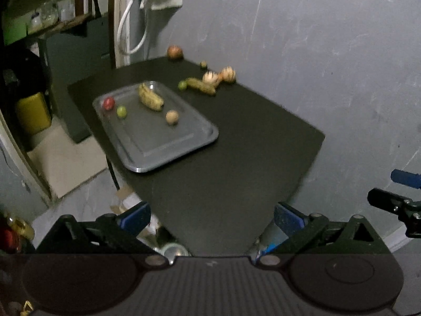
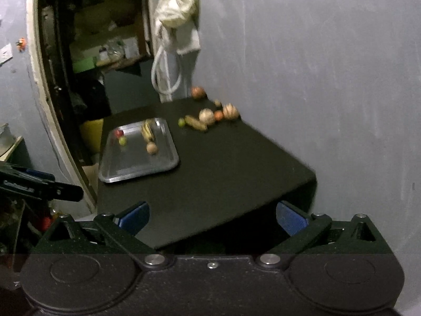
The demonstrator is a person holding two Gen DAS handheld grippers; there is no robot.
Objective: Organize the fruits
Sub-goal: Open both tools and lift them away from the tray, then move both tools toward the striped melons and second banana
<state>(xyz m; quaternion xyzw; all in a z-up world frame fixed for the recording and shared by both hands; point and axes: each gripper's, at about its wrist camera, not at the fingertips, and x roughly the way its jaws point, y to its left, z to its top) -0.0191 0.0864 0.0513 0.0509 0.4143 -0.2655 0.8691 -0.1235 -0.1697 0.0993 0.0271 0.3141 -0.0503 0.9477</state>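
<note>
A metal tray lies on the black table. On it are a banana bunch, a red fruit, a green fruit and a tan round fruit. Several loose fruits lie at the table's far end by the wall. My left gripper is open and empty, back from the table's near edge. My right gripper is open and empty, also short of the table.
A grey wall runs along the table's right side. A doorway with shelves and a yellow container are to the left. White cloth and cord hang at the far wall. The floor lies below the near table edge.
</note>
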